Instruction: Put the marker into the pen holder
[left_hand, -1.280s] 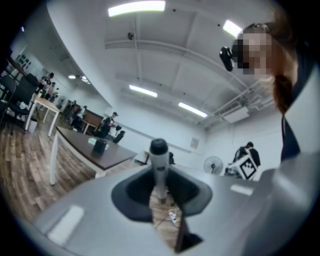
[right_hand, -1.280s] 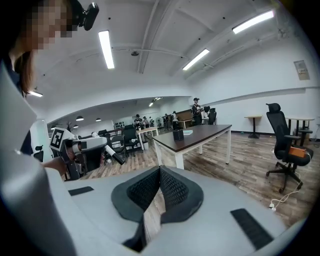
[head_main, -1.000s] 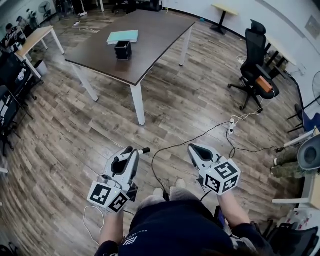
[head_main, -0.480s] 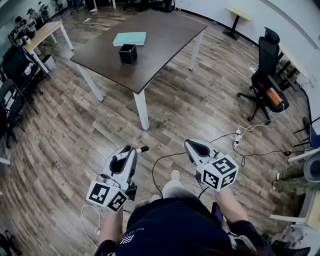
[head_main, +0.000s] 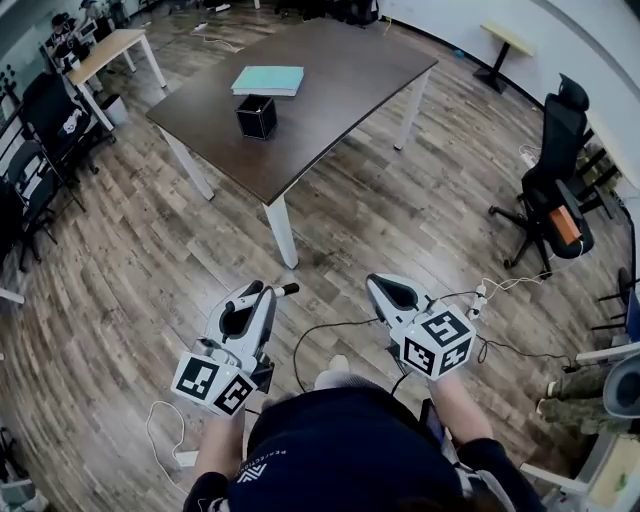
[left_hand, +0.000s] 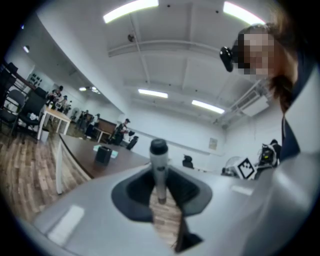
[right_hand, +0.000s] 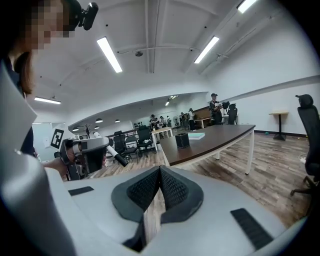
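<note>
My left gripper (head_main: 262, 292) is shut on a marker (head_main: 283, 291) with a grey barrel and black cap; the cap sticks out to the right of the jaws. In the left gripper view the marker (left_hand: 159, 167) stands upright between the jaws. My right gripper (head_main: 388, 292) is shut and holds nothing; its ribbed pads (right_hand: 171, 189) meet at the tips. A black square pen holder (head_main: 257, 116) stands on the dark brown table (head_main: 330, 80), far ahead of both grippers, and shows small in both gripper views (left_hand: 104, 154) (right_hand: 182, 140).
A teal book (head_main: 268, 80) lies on the table behind the holder. A black office chair (head_main: 556, 190) stands at the right. A cable and power strip (head_main: 476, 297) lie on the wood floor by my right gripper. Desks and chairs (head_main: 45, 120) fill the left side.
The view has moved forward: the table and pen holder sit lower and closer in the head view. Both grippers keep their pose, the left still holding the marker.
</note>
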